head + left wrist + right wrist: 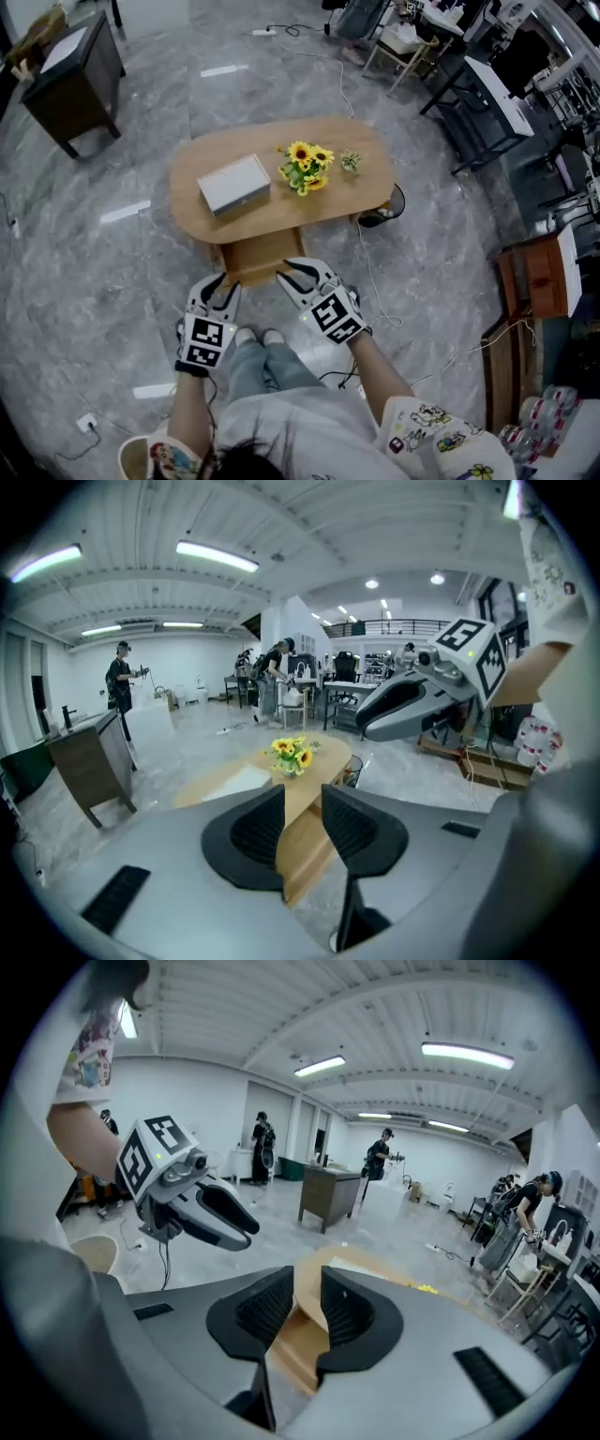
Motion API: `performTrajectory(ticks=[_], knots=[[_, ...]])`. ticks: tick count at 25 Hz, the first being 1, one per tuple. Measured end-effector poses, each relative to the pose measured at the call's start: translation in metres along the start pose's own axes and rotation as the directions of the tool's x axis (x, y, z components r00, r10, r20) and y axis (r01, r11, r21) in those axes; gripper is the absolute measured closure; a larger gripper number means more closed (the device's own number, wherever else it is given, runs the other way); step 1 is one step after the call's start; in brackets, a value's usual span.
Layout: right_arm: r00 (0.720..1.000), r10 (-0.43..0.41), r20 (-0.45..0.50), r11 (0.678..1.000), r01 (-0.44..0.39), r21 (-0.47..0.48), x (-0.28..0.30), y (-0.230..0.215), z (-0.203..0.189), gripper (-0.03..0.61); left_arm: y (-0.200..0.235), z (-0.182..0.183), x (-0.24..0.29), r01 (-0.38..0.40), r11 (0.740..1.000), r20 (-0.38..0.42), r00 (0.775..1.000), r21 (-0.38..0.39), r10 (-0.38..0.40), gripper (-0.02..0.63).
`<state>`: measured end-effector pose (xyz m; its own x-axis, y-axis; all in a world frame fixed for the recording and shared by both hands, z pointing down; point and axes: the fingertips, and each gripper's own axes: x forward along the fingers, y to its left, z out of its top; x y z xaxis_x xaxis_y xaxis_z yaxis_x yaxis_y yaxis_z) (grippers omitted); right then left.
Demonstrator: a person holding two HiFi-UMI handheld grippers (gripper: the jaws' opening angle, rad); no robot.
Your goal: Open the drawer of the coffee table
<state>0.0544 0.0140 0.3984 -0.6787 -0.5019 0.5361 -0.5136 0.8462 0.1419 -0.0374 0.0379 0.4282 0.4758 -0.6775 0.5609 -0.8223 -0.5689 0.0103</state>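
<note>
Coffee table (pixel 244 141) of pale wood, oval, seen from above as we stand at its near long side, with its drawer (pixel 251 255) standing pulled out from under the tabletop toward us. On the tabletop sit a pale box (pixel 234 183), a bunch of sunflowers (pixel 305 167) just beside it, and a small green sprig (pixel 350 160) nearer the table's far end. We hold the left tongs (pixel 218 286) and the right tongs (pixel 298 274) in the air by the drawer's two near corners, each with its jaws slightly apart and nothing gripped between them.
</note>
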Motion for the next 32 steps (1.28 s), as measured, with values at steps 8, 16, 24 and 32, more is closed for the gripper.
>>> performTrajectory(ticks=[8, 16, 24, 32], knots=[[0.968, -0.086, 0.237, 0.986, 0.049, 0.157, -0.077, -0.007, 0.079, 0.495, -0.021, 0.087, -0.054, 0.009, 0.998, 0.166, 0.986, 0.058, -0.019, 0.514], [0.93, -0.197, 0.31, 0.969, 0.136, 0.209, -0.128, -0.02, 0.097, 0.529, -0.038, 0.118, -0.082, 0.06, 0.997, 0.267, 0.962, -0.048, -0.046, 0.514], [0.917, -0.241, 0.317, 0.955, 0.168, 0.243, -0.151, -0.02, 0.093, 0.563, -0.052, 0.132, -0.098, 0.075, 0.995, 0.315, 0.948, -0.06, -0.053, 0.519], [0.939, -0.214, 0.268, 0.936, 0.119, 0.333, -0.156, -0.01, 0.07, 0.578, -0.061, 0.113, -0.1, 0.06, 0.993, 0.277, 0.961, -0.104, -0.029, 0.582]])
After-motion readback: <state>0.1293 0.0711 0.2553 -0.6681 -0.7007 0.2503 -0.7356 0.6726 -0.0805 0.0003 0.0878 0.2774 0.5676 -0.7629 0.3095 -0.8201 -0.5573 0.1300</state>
